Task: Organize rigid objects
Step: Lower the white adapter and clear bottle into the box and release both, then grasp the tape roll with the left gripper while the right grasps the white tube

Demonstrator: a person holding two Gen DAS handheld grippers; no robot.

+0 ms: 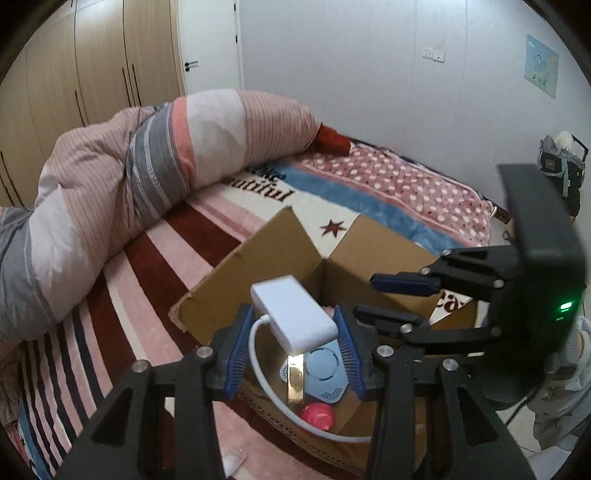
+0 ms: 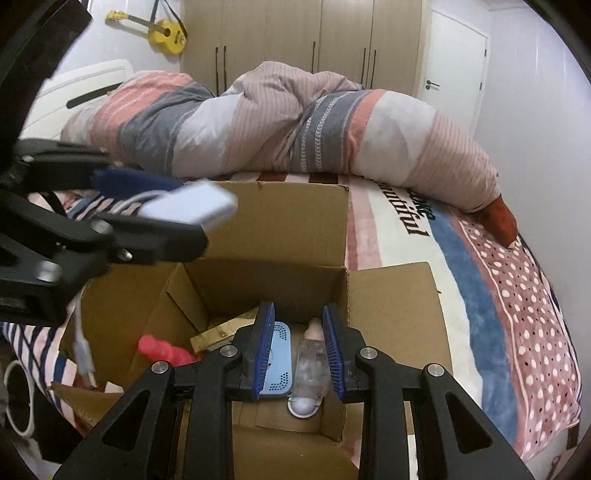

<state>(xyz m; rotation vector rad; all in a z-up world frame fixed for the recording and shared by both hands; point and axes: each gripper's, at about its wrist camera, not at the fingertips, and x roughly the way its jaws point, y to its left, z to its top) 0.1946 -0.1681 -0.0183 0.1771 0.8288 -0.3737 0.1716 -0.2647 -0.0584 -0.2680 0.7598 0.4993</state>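
My left gripper (image 1: 293,341) is shut on a white power adapter (image 1: 293,314) with a white cable (image 1: 266,384) and holds it above the open cardboard box (image 1: 258,258). The adapter (image 2: 188,205) also shows in the right wrist view, held at the left over the box (image 2: 280,225). Inside the box lie a light blue device (image 2: 279,365), a clear bottle (image 2: 308,369), a pink object (image 2: 166,349) and a gold piece (image 2: 212,338). My right gripper (image 2: 299,354) is open and empty above the box; it shows in the left wrist view (image 1: 384,297).
The box stands on a bed with a striped and dotted blanket (image 2: 498,295). A rolled striped duvet (image 2: 295,125) lies behind it. Wardrobes (image 2: 295,33) and a yellow guitar (image 2: 162,33) line the far wall. A bag (image 1: 561,166) stands by the wall.
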